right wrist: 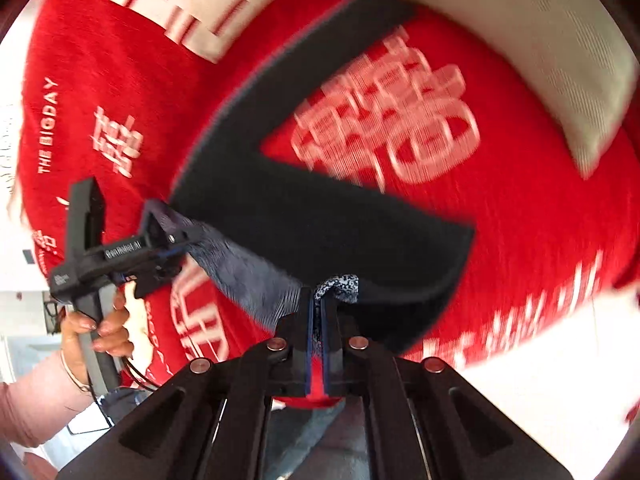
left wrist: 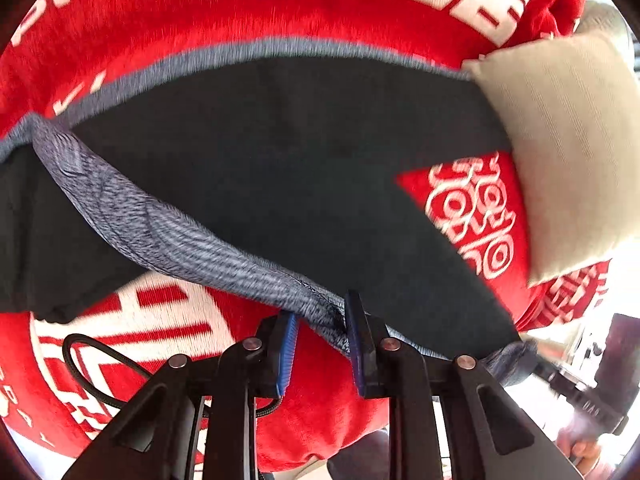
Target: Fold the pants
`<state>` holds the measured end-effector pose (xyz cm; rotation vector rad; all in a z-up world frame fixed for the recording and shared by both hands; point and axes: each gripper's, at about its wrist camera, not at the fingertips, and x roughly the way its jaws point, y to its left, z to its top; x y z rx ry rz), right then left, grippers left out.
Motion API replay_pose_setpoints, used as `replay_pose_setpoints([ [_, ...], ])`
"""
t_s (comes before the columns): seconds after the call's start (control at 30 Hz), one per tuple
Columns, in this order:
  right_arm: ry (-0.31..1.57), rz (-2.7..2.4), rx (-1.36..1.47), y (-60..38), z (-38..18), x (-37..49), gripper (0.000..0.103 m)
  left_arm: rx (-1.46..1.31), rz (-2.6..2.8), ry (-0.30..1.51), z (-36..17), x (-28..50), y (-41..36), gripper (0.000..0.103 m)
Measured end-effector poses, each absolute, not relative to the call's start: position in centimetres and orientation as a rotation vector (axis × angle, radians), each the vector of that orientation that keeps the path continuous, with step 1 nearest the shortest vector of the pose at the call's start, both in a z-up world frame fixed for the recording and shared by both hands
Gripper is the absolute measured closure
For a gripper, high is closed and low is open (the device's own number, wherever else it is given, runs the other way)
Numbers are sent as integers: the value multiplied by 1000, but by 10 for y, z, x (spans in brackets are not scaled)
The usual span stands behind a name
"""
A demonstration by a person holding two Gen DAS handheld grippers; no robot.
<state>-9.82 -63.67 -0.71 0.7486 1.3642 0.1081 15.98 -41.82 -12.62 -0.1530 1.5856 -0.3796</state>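
Dark pants (left wrist: pixel 288 168) with a grey heathered waistband (left wrist: pixel 168 224) are held up over a red bed. In the left wrist view my left gripper (left wrist: pixel 320 320) stands open, its blue pads (left wrist: pixel 287 352) apart, with the waistband running between them against the right pad. In the right wrist view my right gripper (right wrist: pixel 319 312) is shut on the grey waistband edge (right wrist: pixel 336 286); the pants (right wrist: pixel 320 216) hang in a V with both legs trailing away. The left gripper (right wrist: pixel 160 236) shows there at the other waistband corner.
A red blanket (left wrist: pixel 200 12) with white lettering covers the bed (right wrist: pixel 120 80). A beige pillow (left wrist: pixel 568 152) lies at the right; it also shows in the right wrist view (right wrist: pixel 520 20). A hand (right wrist: pixel 108 328) holds the left gripper's handle.
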Motion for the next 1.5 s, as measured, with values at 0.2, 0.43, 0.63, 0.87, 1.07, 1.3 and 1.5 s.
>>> replay_pose_setpoints([
  [0.2, 1278, 164, 672, -662, 24, -18, 100, -161, -351, 1492, -90, 209, -410, 78],
  [0.43, 1264, 203, 526, -676, 29, 91, 100, -189, -257, 1376, -74, 281, -416, 78],
  [0.63, 1310, 134, 411, -689, -10, 164, 100, -100, -181, 1304, -65, 288, -416, 78],
  [0.87, 1377, 185, 396, -687, -29, 199, 64, -57, -118, 1416, -94, 251, -401, 78],
  [1.07, 1511, 299, 270, -655, -64, 178, 46, -88, -72, 1485, -109, 215, -396, 78],
  [1.3, 1602, 343, 397, -650, -102, 176, 95, -142, 14, 1512, -111, 190, -369, 78],
  [1.5, 1500, 258, 181, -643, -58, 182, 95, -143, 65, 1527, -118, 183, -358, 78],
])
